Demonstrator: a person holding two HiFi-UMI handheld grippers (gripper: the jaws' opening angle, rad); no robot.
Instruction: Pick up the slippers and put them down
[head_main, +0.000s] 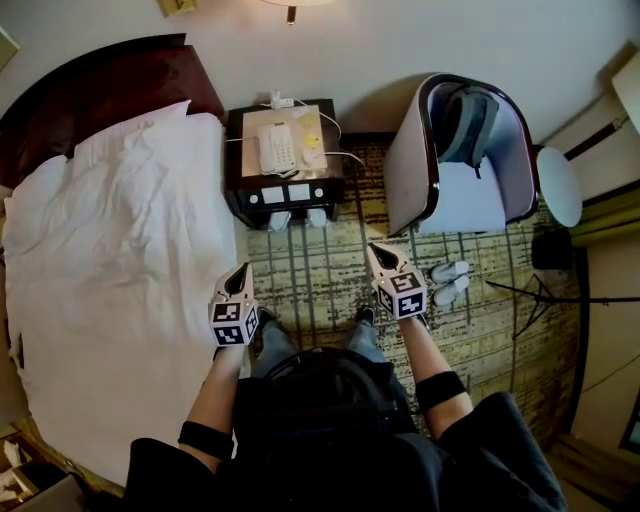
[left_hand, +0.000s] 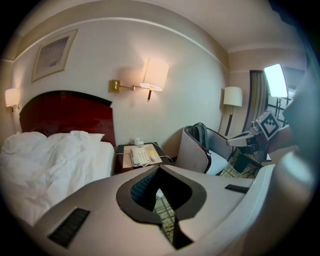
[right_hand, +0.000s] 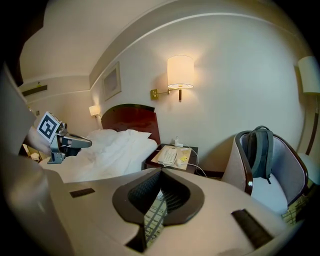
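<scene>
Your forearms (head_main: 425, 355) sit nearest, and with the bed (head_main: 100, 270) left and armchair (head_main: 470, 200) right, both the left claw (head_main: 241, 272) and right claw (head_main: 377, 252) are pinched shut on nothing, so spread them before dropping to the white slippers (head_main: 449, 271) on the carpet (head_main: 320, 285) beside that chair.

To my left lies a bed with a rumpled white duvet (head_main: 110, 260). Far ahead, a dark wooden nightstand (head_main: 243, 150) bears a white telephone (head_main: 277, 148). On the right, a grey backpack (head_main: 467, 125) sits in a curved grey armchair (head_main: 408, 170). A yellow-and-dark striped carpet (head_main: 310, 280) covers the floor.
</scene>
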